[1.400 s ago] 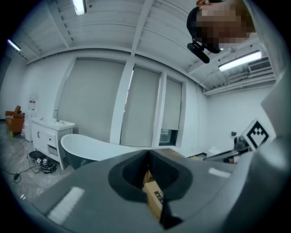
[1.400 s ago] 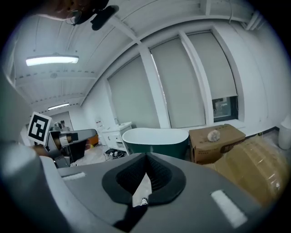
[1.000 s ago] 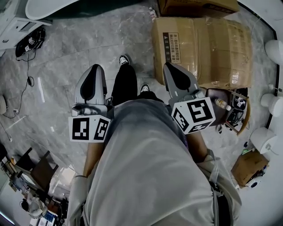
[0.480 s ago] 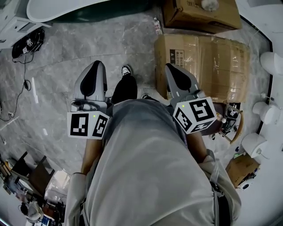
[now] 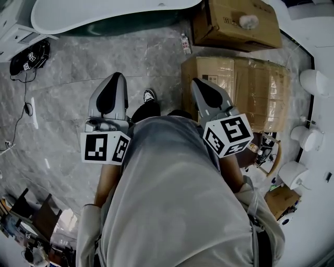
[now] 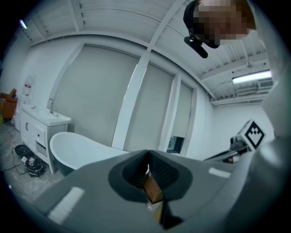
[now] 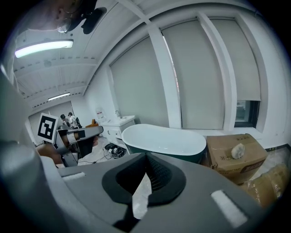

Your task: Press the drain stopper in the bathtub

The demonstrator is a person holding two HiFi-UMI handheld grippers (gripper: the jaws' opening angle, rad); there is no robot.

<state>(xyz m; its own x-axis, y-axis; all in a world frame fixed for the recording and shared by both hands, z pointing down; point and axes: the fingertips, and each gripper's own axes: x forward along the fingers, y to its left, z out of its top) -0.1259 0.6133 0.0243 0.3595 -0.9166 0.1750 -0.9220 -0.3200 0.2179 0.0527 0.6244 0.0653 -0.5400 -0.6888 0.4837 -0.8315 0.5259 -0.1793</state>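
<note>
Grey marbled floor tiles (image 5: 68,130) spread below me, and the white freestanding bathtub (image 5: 104,14) with its dark green outer shell lies ahead, along the top edge of the head view. At far left a white vanity cabinet (image 5: 18,34) stands with black cabled gear (image 5: 32,53) on the floor beside it. The left gripper (image 5: 115,79) is held out in front of the body, its tongs pressed together on nothing. The right gripper (image 5: 197,83) is the same, tips met and empty. Brown cardboard boxes (image 5: 245,88) sit to its right.

No view shows the drain stopper; I take it to be down inside the tub. I judge this to be the approach, with both tools well apart from the tub. Next I would close in on the rim, find the stopper, and lower one closed tip straight onto it.
</note>
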